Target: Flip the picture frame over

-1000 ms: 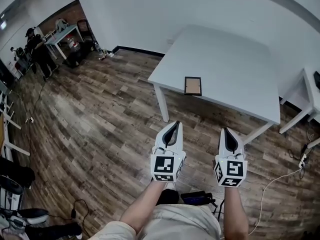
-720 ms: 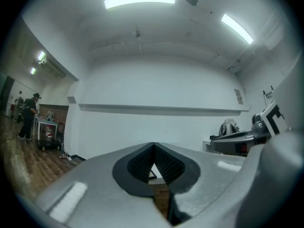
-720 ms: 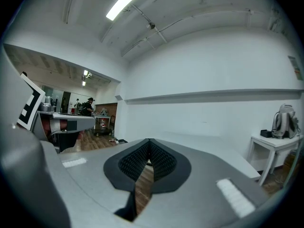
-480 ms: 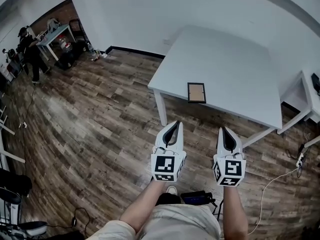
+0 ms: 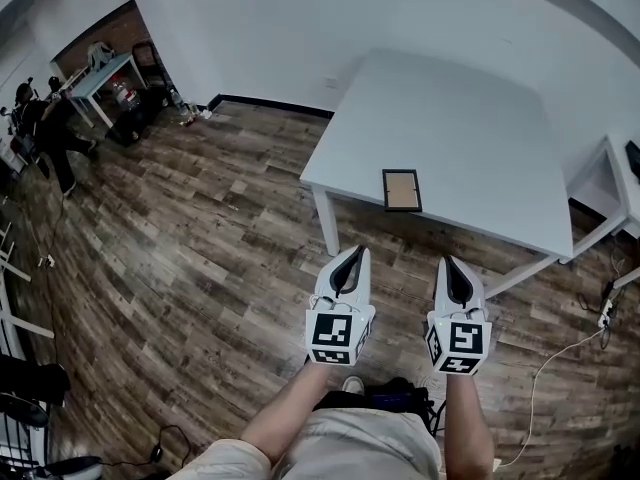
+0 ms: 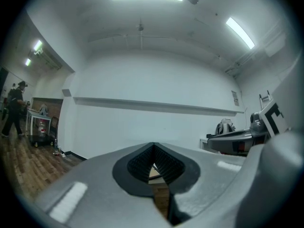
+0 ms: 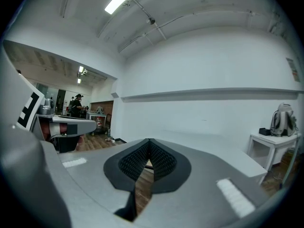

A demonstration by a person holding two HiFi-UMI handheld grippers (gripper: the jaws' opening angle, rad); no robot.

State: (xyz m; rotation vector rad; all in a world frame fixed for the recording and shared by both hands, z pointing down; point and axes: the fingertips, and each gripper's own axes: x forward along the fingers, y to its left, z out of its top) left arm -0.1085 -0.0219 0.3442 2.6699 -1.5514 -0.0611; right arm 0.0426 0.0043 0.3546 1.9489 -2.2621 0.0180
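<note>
The left gripper [image 6: 153, 147] has its fingers [image 6: 95, 194] touching at the tips. Way off left, a person [image 6: 13, 109] stands on the wood floor [image 6: 23, 158].

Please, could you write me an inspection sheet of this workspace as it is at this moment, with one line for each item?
Surface: white table, holding only the frame.
Job's things: picture frame lies flat near the table's near edge, brown panel facing up, untouched.
Clutter: nothing seen on the table.
Grippers: left gripper and right gripper both have their fingers together and hold nothing; both are over the floor, short of the table.
Cables: white cable runs across the floor at the right.
Surroundings: wood floor; second white table at the right; a person far off at the left.
</note>
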